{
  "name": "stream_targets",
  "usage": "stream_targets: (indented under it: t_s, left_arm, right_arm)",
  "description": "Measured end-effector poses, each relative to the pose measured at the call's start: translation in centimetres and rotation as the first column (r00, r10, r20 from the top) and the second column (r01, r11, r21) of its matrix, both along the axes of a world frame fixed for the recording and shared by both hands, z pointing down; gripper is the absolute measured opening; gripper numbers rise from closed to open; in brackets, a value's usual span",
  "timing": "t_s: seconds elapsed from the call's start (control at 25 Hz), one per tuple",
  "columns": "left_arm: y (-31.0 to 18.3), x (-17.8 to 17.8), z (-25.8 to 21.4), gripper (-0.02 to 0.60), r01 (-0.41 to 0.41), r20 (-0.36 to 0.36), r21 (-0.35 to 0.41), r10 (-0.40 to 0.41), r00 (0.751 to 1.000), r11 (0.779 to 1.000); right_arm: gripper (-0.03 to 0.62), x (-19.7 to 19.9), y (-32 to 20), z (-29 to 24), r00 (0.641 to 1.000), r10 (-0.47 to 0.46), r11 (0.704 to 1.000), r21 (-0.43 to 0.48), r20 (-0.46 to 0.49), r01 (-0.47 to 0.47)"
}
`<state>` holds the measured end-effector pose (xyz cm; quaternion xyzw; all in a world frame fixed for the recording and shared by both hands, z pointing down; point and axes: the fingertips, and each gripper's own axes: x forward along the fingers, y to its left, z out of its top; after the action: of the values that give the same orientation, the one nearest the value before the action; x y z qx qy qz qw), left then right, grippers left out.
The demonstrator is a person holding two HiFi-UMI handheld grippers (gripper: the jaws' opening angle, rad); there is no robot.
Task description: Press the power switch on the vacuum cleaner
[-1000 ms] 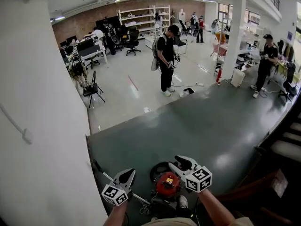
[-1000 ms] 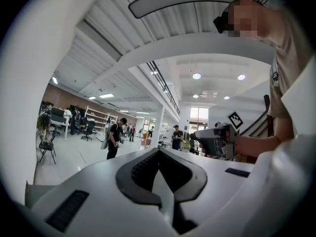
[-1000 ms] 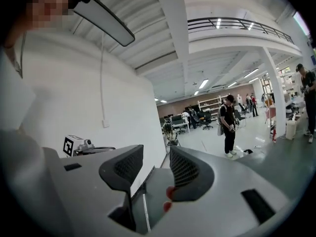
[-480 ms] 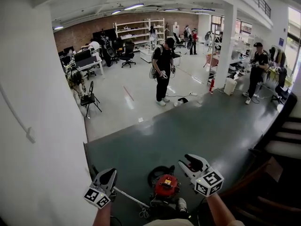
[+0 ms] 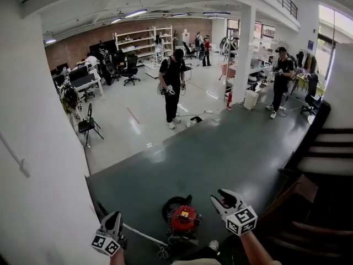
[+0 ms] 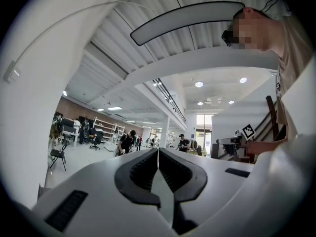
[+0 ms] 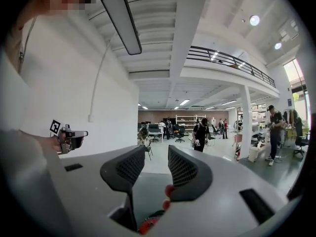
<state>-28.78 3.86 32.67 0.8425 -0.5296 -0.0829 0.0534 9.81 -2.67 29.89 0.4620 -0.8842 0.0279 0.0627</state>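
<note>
Head view: the vacuum cleaner (image 5: 183, 218), a rounded red body ringed by a black hose, sits on the glossy dark floor (image 5: 220, 148). Left of it, the left gripper (image 5: 114, 218) has its ribbed jaws pressed together, empty. Right of it, the right gripper (image 5: 219, 195) has its jaws apart and closing, nothing between them.

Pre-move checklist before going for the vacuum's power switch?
1. Vacuum cleaner in sight: ok, red body on the floor between the two grippers.
2. Power switch located: cannot tell, too small in the head view.
3. Right gripper free: ok, jaws apart and closing, nothing between them.
4. Left gripper free: ok, jaws together, empty.
5. A gripper aimed at the vacuum: not ok, both point out across the room.
6. Wand out of the way: ok, it lies left of the body.
</note>
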Motion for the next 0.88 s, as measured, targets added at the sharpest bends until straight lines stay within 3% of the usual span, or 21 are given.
stream_targets:
  t_s: [0.2,0.36,0.64,0.88]
  left_arm:
    - [0.6,1.5,0.8,0.006,0.039,-0.004,-0.005,-0.039,0.999,0.999]
    - [0.7,2.6,5.7,0.006,0.0,0.017,-0.097,0.001,1.0,0.995]
    - [0.7,5.4,13.7,0.006,-0.047,0.031,-0.222,0.055,0.998,0.974]
    - [0.1,7.2,17.0,0.006,-0.069,0.033,-0.263,0.081,0.996,0.962]
  right_arm:
    - [0.15,4.3,0.6,1.9,0.995,0.102,0.995,0.001,0.016,-0.102]
    - [0.146,4.9,1.5,6.4,0.989,0.142,0.987,-0.078,0.029,-0.14]
    - [0.143,1.2,2.7,14.3,0.995,0.096,0.978,-0.186,-0.025,-0.099]
    - [0.144,-2.3,3.1,18.3,0.995,0.046,0.968,-0.242,-0.089,-0.066]
